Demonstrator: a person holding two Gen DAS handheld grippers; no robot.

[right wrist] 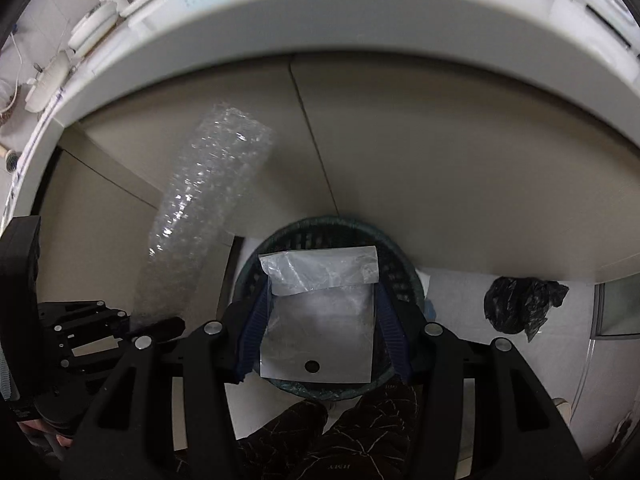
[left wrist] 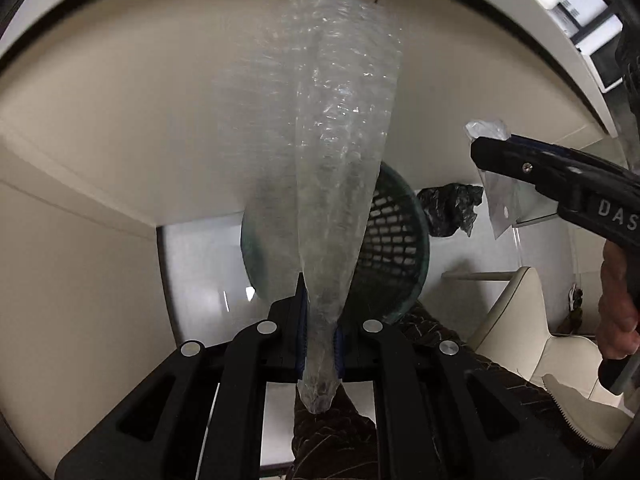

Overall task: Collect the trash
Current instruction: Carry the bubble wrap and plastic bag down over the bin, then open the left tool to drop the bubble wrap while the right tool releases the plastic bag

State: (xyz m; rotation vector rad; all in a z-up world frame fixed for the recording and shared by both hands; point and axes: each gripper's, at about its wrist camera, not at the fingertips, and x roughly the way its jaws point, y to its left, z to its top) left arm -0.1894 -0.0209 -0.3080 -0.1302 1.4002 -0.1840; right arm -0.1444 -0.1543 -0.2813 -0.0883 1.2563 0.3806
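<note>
Left tongs (left wrist: 320, 344): pinching bubble wrap (left wrist: 320, 128) above the green basket (left wrist: 396, 240). Right tongs (right wrist: 324, 328): gripping a clear plastic bag (right wrist: 320, 320) directly over the basket; black bag (right wrist: 520, 304) beside it

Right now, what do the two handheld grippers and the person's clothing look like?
Both the left gripper and the right gripper are matte black plastic with round silver pivot pins and ribbed blue finger pads. The right one carries white lettering reading "DAS". The person wears dark trousers with a pale line pattern.
</note>
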